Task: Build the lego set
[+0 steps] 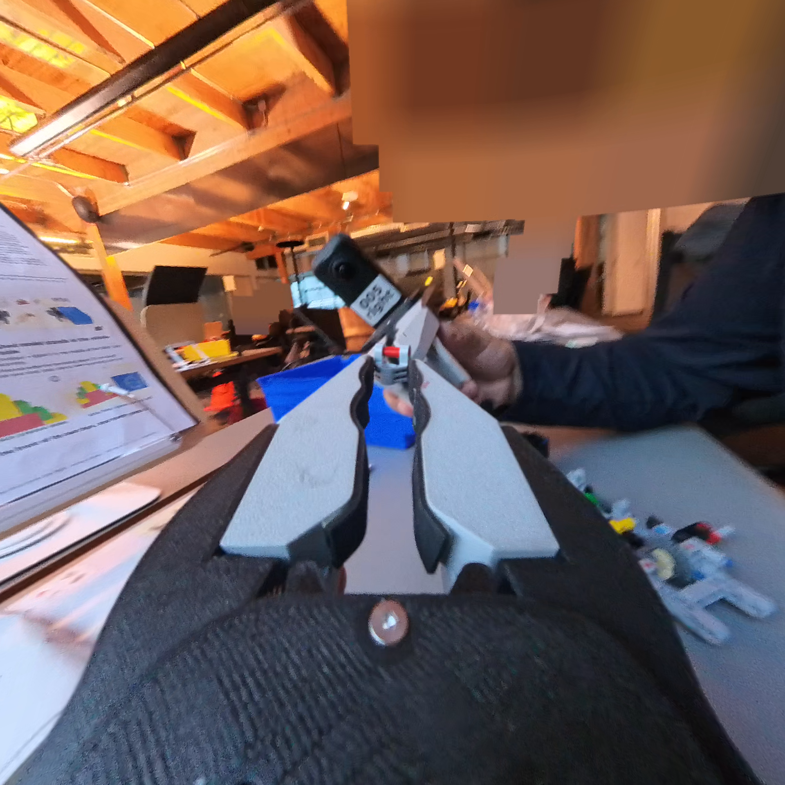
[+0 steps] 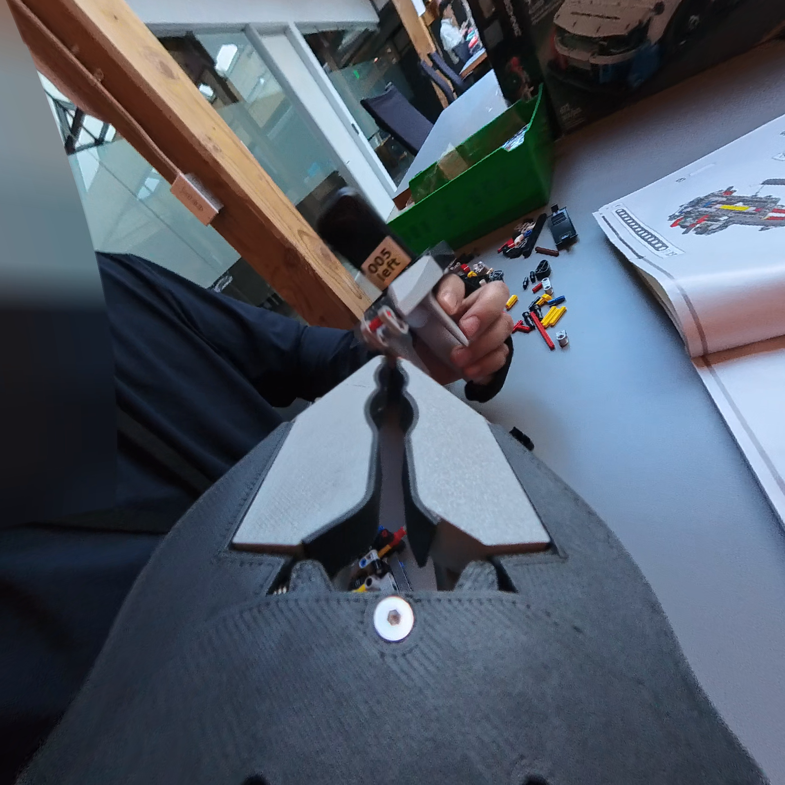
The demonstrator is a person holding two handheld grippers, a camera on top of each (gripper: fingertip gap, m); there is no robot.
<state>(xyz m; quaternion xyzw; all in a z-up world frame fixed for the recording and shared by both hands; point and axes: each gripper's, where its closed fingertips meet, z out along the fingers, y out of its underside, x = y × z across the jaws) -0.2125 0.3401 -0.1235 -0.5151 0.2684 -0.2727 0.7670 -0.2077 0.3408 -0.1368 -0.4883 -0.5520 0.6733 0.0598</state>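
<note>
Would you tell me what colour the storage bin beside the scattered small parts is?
Green; the bin shows best in the right wrist view.

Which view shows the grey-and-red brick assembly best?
Left wrist view: the assembly sits centred between the left claw's tips, red pin on top, fairly sharp. The right wrist view shows it smaller, motion-blurred, just beyond the shut right claw.

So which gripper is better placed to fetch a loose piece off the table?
Probably the right gripper: its fingers are shut together, while the left gripper is clamping the grey-and-red assembly.
</note>
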